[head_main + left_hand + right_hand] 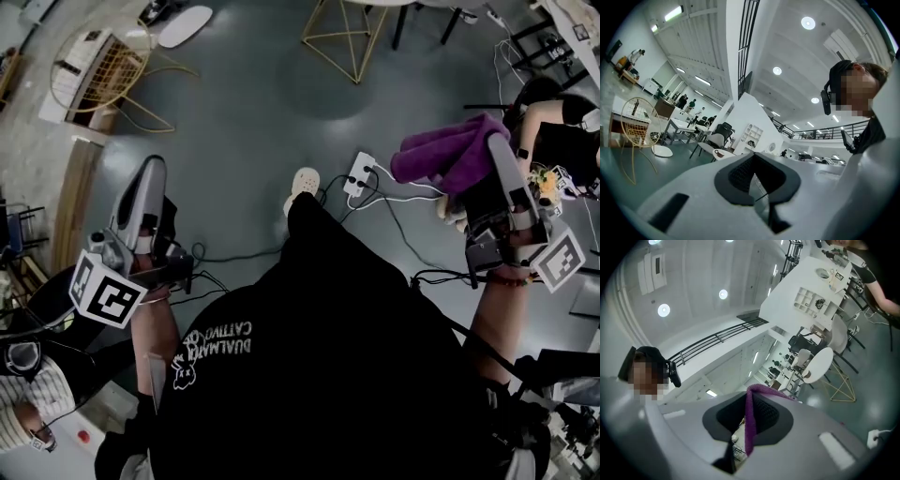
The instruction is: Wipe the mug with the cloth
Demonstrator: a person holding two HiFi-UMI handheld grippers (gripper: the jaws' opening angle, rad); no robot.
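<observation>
Two grippers, one cloth, no mug: stock as found. Places are given on the head view read as a clock face.

1. Floor (244,122): grey, fills the upper field from 10 to 2 o'clock. No worktop lies under either gripper.
2. Person's black top (319,375): takes up the 6 o'clock half.
3. Wire-frame chair (98,66) at 11 o'clock and gold-legged frame (342,37) at 12 o'clock, both standing on the floor, well apart from the grippers.
4. Left gripper (152,169): at 9 o'clock, held out over the floor. Its jaws are pressed together with nothing between them.
5. Right gripper (494,150): at 3 o'clock, held out over the floor. Its jaws pinch the cloth, and its own view shows a purple strip running down between the pads.
6. Cloth (445,155): purple, bunched over the right gripper's tip at 2 o'clock, hanging free above the floor.
7. Power strip (359,173): white, on the floor just past centre toward 12 o'clock, with cables trailing.
8. Mug: not located. Small round tables far off in both gripper views carry things too small to tell.

Progress, as a judgement: only the cloth is in hand. Finding the mug, steadying it (likely work for the empty left gripper) and all of the wiping are left to do.
</observation>
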